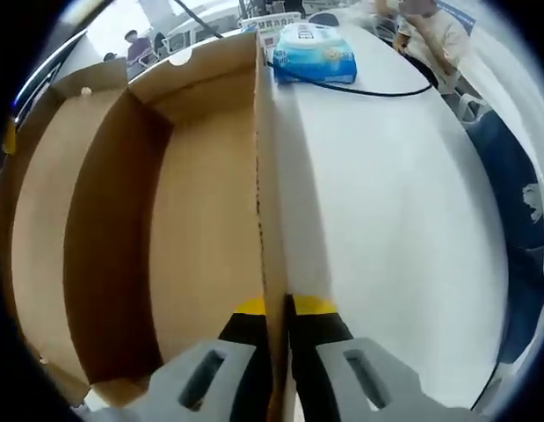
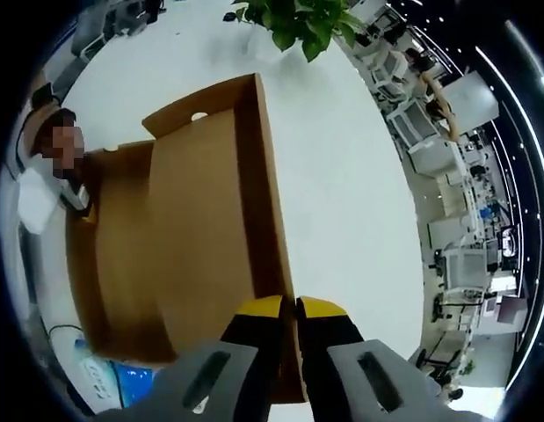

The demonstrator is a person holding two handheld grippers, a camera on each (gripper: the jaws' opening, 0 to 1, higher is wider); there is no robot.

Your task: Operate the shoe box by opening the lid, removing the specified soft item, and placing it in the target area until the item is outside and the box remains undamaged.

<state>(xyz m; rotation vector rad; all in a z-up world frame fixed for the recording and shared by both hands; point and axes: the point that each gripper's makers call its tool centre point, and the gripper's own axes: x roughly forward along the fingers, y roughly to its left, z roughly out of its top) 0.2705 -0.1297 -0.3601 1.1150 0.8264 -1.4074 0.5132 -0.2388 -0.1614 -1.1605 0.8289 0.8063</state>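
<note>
Brown cardboard shoe box (image 1: 201, 220), lid off, stood on white table (image 1: 386, 220). Left gripper (image 1: 278, 309) and right gripper (image 2: 289, 309) each pinched its thin side wall (image 1: 270, 176). Likely light, creasable; grip gently at the rim. Wipes pack (image 1: 314, 53) lay beyond the box.

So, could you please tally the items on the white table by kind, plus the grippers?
Cardboard shoe box: 1
Blue-and-white tissue pack: 1
Black cable: 1
Grippers: 2, the left gripper and the right gripper, each shut on a box wall
Total: 5
</note>
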